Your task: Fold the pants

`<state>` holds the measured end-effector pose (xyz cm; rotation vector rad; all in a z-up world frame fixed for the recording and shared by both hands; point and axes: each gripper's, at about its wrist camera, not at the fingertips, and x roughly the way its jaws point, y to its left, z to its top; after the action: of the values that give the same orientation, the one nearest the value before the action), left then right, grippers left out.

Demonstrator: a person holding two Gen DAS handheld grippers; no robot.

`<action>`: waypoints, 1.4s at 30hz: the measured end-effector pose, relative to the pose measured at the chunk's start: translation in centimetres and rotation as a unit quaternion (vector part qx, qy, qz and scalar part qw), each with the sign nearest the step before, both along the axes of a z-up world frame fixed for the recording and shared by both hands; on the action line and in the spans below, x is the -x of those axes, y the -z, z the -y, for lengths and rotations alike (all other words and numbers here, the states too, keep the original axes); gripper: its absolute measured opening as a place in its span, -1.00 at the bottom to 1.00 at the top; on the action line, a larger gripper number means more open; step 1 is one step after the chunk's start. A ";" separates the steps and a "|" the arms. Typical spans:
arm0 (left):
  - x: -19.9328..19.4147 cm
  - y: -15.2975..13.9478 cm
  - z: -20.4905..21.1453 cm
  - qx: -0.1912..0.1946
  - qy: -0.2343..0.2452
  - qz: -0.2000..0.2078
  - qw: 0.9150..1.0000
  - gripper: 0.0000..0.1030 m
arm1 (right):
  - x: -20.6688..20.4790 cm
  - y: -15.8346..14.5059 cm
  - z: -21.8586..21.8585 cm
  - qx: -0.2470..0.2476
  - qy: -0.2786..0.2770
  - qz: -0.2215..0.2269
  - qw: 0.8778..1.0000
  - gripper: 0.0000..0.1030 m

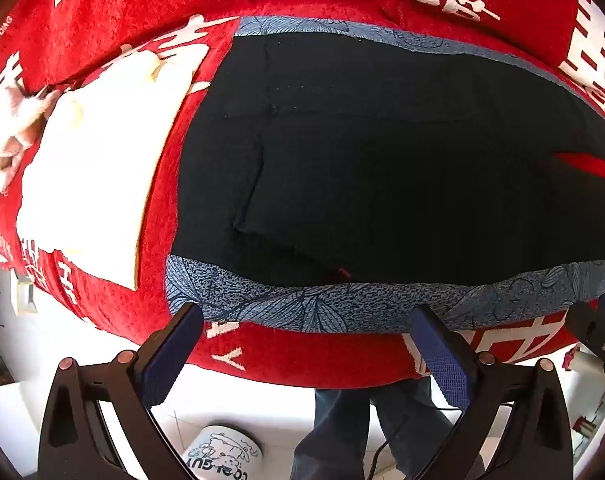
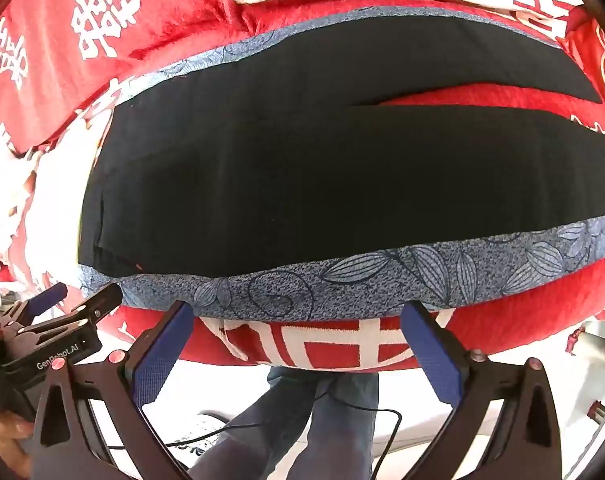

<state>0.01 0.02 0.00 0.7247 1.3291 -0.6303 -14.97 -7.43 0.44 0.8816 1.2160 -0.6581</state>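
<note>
a: black pants (image 1: 382, 168) are lying flat on the blue leaf-print cloth (image 1: 302, 304), over your red worktop (image 1: 114, 8) cover.

b: and you're holding the left tool (image 1: 308, 320) and right tool (image 2: 298, 316) wide, gripping nothing.

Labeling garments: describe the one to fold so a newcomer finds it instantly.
Start at the red blanket with white characters. On it lies a blue leaf-print cloth, and on that the black pants. They are the only black item; the folded cloth beside them is cream.
</note>
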 end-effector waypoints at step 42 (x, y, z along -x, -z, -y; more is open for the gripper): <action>-1.0 0.5 -0.2 -0.003 -0.004 0.001 1.000 1.00 | -0.7 0.2 -0.5 0.007 0.010 -0.012 1.000 1.00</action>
<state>1.02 0.23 -0.51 0.7243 1.3316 -0.6183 -14.32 -6.91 0.22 0.8776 1.2228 -0.6950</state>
